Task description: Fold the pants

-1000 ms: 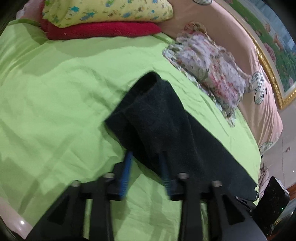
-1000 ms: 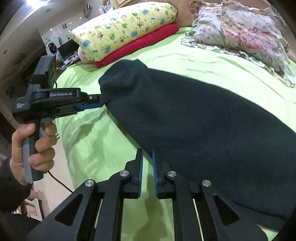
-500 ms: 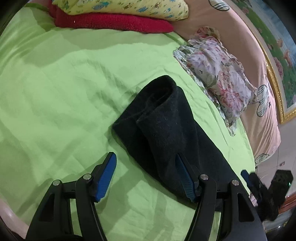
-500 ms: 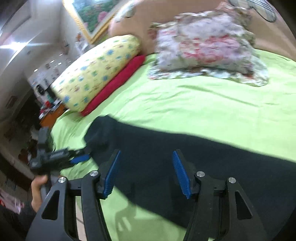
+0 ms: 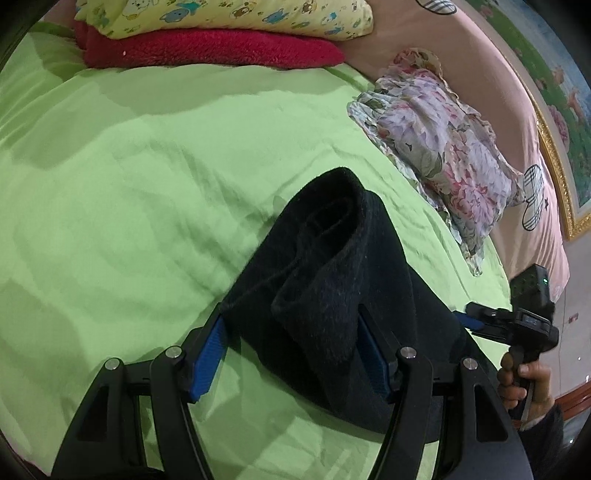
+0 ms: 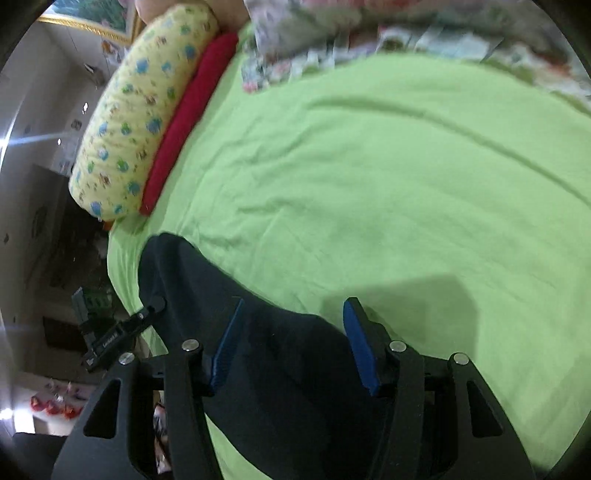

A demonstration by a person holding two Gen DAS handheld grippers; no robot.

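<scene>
Black pants lie folded lengthwise on the green bedsheet. My left gripper stands open over their rolled near end; thick fabric lies between the blue pads, and the left pad stays clear of the cloth. In the right wrist view the pants run under my right gripper. Its jaws are closing, with cloth between them and the pads not pressing on it. A hand holds that right gripper at the pants' far side. The left gripper shows at the pants' other end.
A yellow printed pillow lies on a red blanket at the head of the bed, with a floral pillow to its right. Wide green sheet stretches beyond the pants. The bed's edge and room clutter are at the left.
My left gripper has opened wider and moved in over the pants' end. My right gripper went from shut to open, rolled, and swept along the pants away from the left gripper.
</scene>
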